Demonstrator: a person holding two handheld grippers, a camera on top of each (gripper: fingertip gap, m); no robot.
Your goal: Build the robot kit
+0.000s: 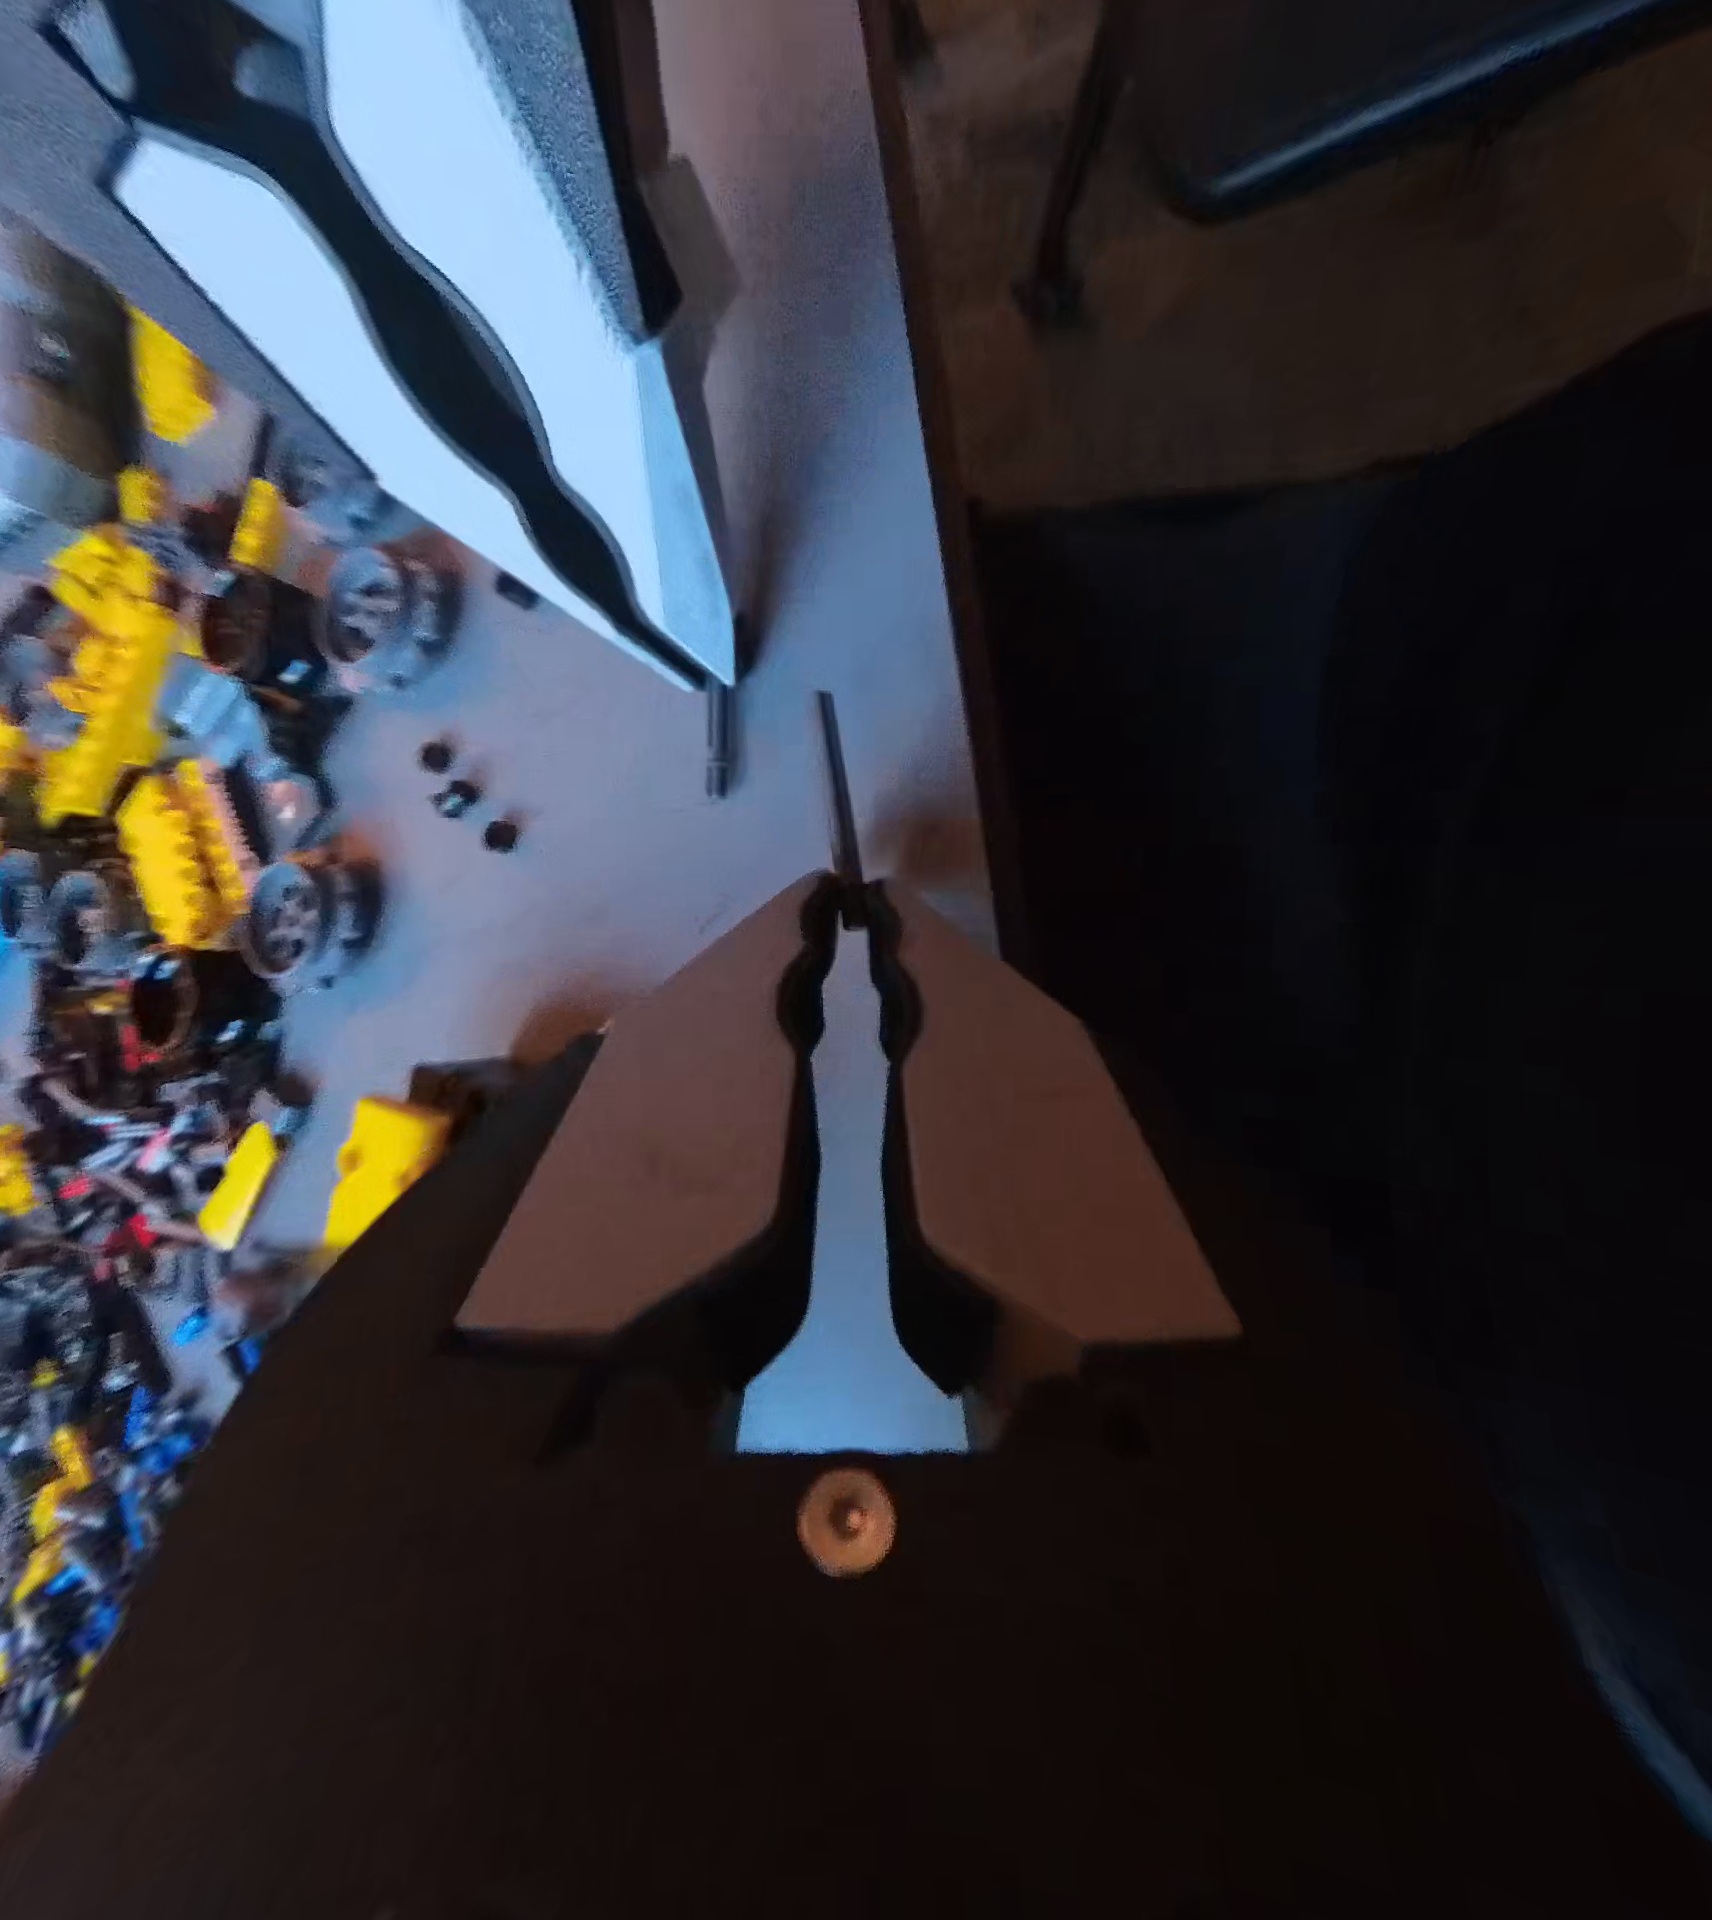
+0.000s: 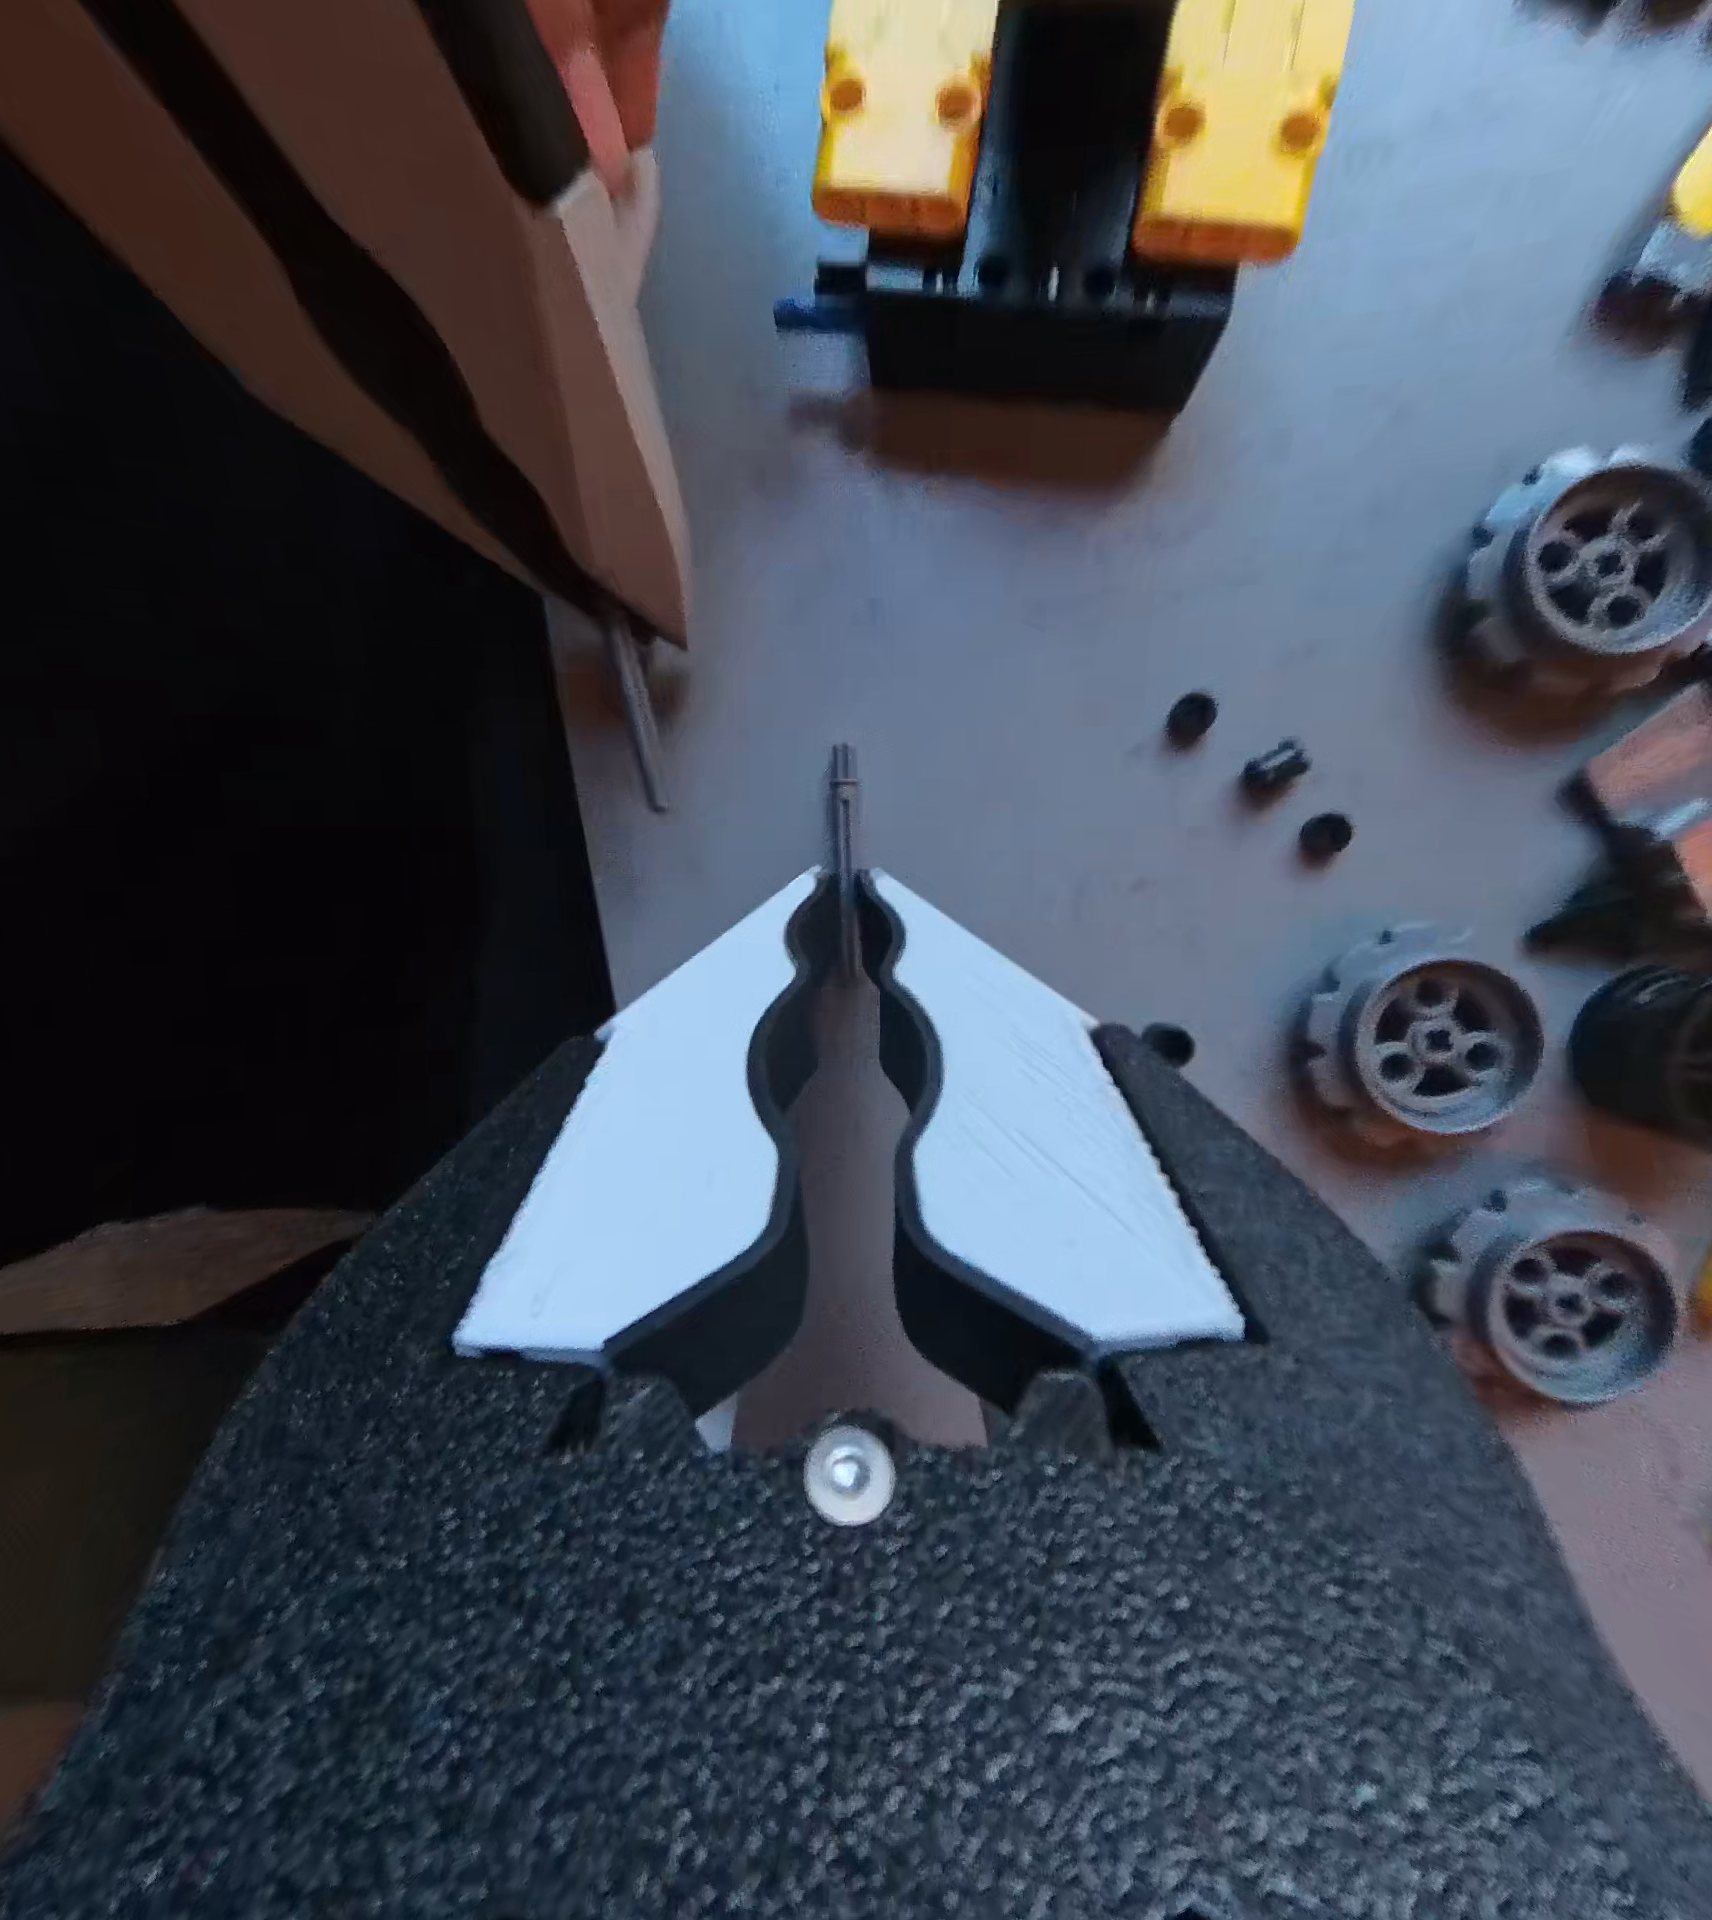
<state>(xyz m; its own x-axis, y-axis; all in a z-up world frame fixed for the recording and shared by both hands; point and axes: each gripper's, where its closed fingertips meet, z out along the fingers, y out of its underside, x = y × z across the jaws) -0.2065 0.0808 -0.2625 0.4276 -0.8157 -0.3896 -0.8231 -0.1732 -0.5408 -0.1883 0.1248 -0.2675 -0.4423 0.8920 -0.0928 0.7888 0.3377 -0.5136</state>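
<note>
Both grippers, left (image 1: 847, 899) and right (image 2: 844, 883), were clamped tip-first on thin dark axle rods, left rod (image 1: 839, 779) and right rod (image 2: 841, 821), apparently for fine control, hovering above the grey table (image 2: 987, 623) near loose wheels (image 2: 1600, 566).

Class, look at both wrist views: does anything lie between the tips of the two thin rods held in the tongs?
Nothing visible does. The left tongs grip one thin rod, the right tongs grip a short axle, and only bare table shows between their tips.
</note>
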